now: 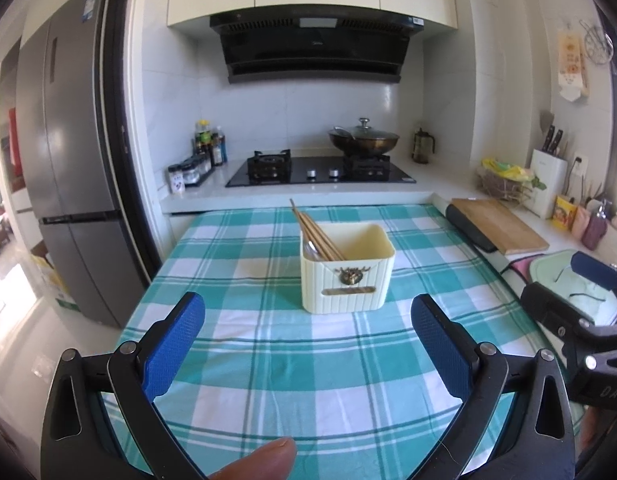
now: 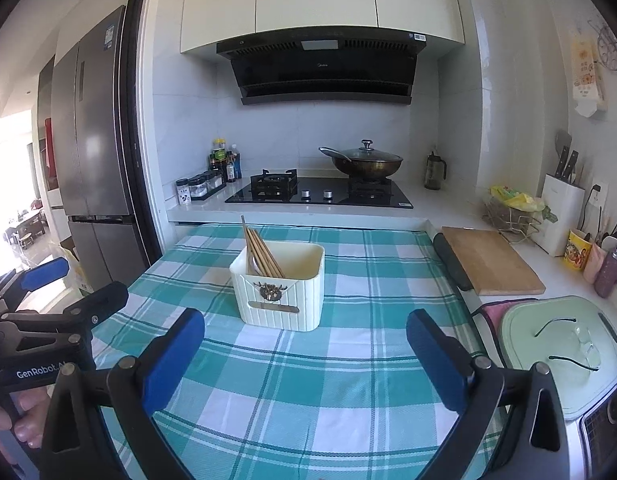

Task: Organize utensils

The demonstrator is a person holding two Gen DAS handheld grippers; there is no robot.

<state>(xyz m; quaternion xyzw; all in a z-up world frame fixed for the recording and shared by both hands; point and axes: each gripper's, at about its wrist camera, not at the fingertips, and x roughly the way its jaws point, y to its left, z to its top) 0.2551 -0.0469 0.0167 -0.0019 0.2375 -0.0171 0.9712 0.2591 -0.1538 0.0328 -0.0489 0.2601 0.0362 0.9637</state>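
A cream ribbed utensil holder stands on the green checked tablecloth. Several wooden chopsticks lean inside it toward the left, with a metal spoon behind them. My left gripper is open and empty, held over the cloth in front of the holder. My right gripper is open and empty, in front of the holder and a little to its right. Each gripper shows at the edge of the other's view: the right one, the left one.
A wooden cutting board lies on the counter to the right. A pale green lid sits near the right. The stove with a lidded wok is behind the table. A fridge stands left.
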